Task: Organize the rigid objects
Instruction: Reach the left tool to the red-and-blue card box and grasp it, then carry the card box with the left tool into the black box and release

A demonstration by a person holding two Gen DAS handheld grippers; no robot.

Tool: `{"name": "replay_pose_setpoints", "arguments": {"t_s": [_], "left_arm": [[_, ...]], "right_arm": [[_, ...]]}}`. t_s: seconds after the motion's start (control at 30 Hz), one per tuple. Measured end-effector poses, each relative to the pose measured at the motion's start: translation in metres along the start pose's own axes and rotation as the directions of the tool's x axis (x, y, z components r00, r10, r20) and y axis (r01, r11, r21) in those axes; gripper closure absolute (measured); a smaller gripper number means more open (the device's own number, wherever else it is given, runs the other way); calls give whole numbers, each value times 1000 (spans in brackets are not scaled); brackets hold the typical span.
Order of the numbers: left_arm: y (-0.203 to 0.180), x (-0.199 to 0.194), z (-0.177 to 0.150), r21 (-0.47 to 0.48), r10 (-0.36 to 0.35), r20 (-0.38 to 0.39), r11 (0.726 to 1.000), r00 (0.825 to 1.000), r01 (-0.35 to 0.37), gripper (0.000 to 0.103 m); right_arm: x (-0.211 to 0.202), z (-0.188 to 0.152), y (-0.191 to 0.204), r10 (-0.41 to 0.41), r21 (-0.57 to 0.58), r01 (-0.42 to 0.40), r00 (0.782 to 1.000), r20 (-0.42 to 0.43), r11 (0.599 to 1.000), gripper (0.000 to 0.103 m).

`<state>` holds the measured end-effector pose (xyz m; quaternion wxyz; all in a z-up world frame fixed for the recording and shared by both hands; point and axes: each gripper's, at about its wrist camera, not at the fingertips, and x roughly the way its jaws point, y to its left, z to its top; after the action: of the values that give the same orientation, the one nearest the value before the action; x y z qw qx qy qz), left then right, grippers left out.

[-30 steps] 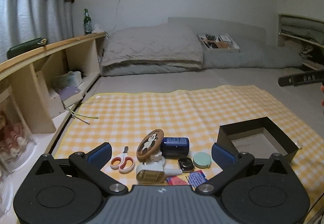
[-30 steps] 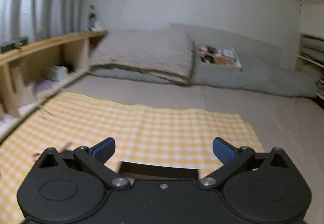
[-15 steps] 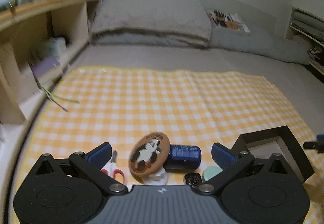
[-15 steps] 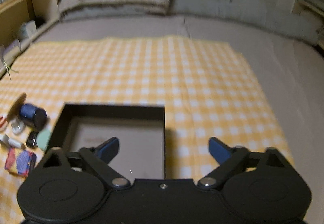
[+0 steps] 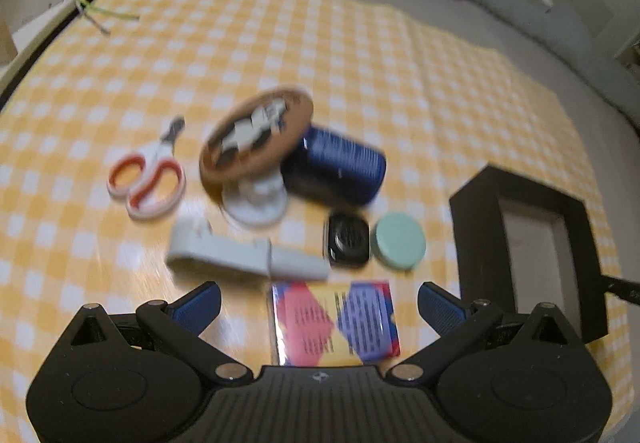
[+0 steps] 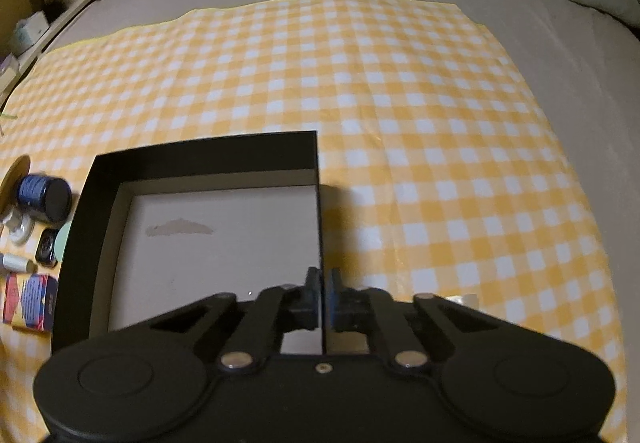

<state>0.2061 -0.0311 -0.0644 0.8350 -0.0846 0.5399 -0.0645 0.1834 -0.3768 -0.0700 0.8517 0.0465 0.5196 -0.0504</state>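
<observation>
Yellow-and-white checked cloth [image 6: 420, 115] is lying flat over a grey bed [image 6: 580, 55], filling most of both views. In the right wrist view, a black open-topped box [image 6: 100, 227] with a pale cardboard floor is sitting at lower left of centre on the cloth. The right gripper [image 6: 322, 297] is pointing steeply down, its jaws pressed together on the box's thin right-hand wall, one pad inside and one outside. The box is looking stiff and light, so a pinch on the wall should steady it, though the thin card could flex.

In the left wrist view, the box is showing at the right edge, and a cluster of small rigid things is lying just left of it, mid-frame, somewhat blurred. A brown oval plaque [image 5: 256, 135] with a black-and-white figure is propped tilted on a white round base, touching a dark blue jar [image 5: 340, 167] lying on its side. To the left are red-handled scissors [image 5: 146, 179]. Below, a white plastic tool [image 5: 244, 255] is lying flat. Right of it are a small black device [image 5: 347, 239] and a mint-green round tin [image 5: 398, 241], just beside each other. A red, blue and yellow packet [image 5: 334, 323] is lying nearest the left gripper [image 5: 318, 305], whose jaws are standing wide apart, holding nothing.

These pieces are looking hard and light; the jar may roll, so gripping across its sides seems safest.
</observation>
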Motion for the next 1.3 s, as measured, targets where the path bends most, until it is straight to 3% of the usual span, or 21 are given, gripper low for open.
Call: {"name": "replay_pose_setpoints", "arguments": {"t_s": [0.37,0.63,0.77,0.97,1.3], "left_arm": [[-33,41,-24,55,118,-79,992,990,-114,0],[-39,56,-25,75,191,-10,979,981,-190,9],[-41,55,-26,101,173,-7,980,985,-171,12],[-46,43,-28,58,68,-51,996,996,-65,12],[-73,-8,-18,34,-84,46,996,995,83,13]], "right_arm": [[-7,-11,9,-21,-47,21,1000,5,999,100],[2,-7,3,-5,-32,5,1000,-3,999,101],[2,5,2,-11,-30,11,1000,-14,999,101],[7,14,2,-12,-28,11,1000,-29,1000,101],[7,11,1,-11,-24,10,1000,-25,1000,101]]}}
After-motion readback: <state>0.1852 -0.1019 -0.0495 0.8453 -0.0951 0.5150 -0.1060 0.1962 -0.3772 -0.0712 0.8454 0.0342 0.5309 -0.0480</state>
